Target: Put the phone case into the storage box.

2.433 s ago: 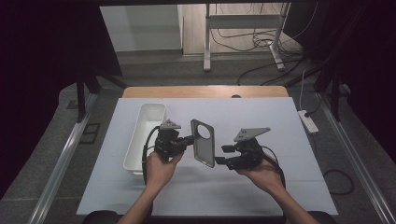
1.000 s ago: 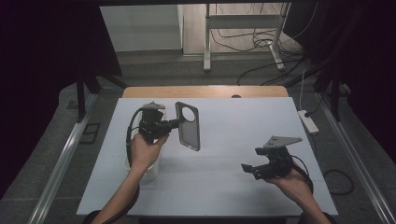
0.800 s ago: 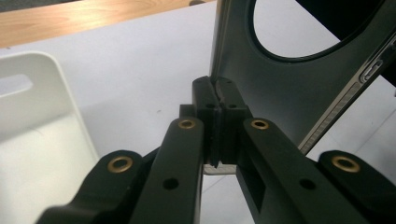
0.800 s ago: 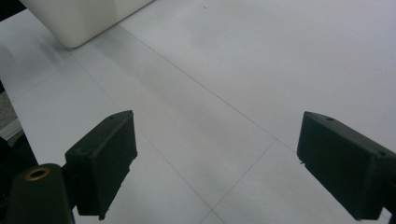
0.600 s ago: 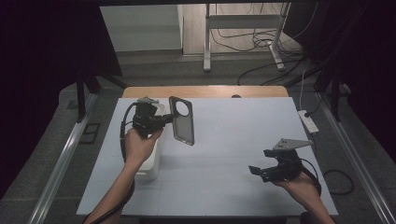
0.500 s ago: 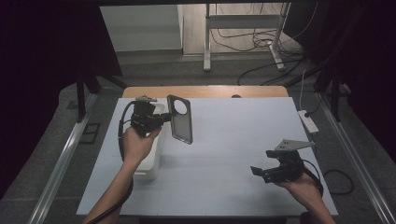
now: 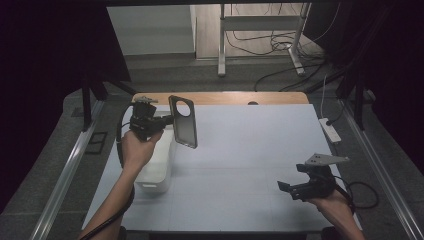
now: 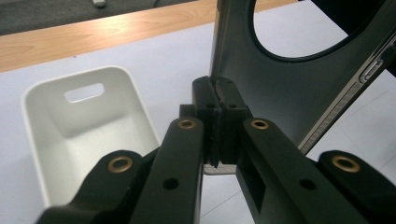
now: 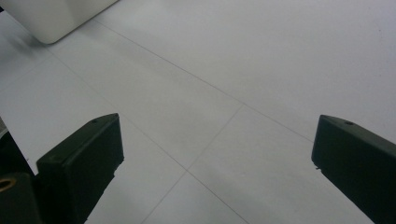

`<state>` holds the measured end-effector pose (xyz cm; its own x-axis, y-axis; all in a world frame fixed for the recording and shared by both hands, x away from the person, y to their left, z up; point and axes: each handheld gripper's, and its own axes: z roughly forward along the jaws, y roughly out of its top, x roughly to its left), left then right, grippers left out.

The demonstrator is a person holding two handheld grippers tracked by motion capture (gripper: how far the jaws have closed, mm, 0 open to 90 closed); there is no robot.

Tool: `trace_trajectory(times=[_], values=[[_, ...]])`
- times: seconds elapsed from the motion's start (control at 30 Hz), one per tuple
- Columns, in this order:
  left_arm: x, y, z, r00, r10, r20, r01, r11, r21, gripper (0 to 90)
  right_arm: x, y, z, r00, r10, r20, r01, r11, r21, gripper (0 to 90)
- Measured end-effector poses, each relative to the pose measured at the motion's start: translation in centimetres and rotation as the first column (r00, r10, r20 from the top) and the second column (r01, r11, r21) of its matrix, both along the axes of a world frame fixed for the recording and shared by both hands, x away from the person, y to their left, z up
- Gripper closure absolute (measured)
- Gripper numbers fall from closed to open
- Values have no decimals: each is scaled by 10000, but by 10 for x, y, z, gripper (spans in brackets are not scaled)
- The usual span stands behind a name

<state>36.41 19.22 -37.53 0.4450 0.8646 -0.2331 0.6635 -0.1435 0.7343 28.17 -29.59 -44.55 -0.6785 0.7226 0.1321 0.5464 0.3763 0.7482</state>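
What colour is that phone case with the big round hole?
Dark grey, almost black; the phone case shows best in the left gripper view.

Dim room, brighter table, blurred foreground

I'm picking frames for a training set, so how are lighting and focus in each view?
High view: dim, with dark surroundings, yet the phone case and white bin read clearly. Left gripper view: brighter; the left hand-held gripper looks soft up close, the bin sharper. Right gripper view: even light on the table; the right hand-held gripper is slightly blurred.
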Motion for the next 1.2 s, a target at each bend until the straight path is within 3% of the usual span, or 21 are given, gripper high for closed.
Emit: trace_trajectory(times=[0.6, 1.2], values=[[7, 31, 4, 9970, 769, -3, -769, 9970, 70, 892, -15, -28, -6, 9961, -882, -77, 882, 9961, -41, 0], [16, 51, 4, 9898, 1425, -7, -1425, 9896, 181, 891, -28, -39, -6, 9900, -1409, -14, 1409, 9900, -52, 0]])
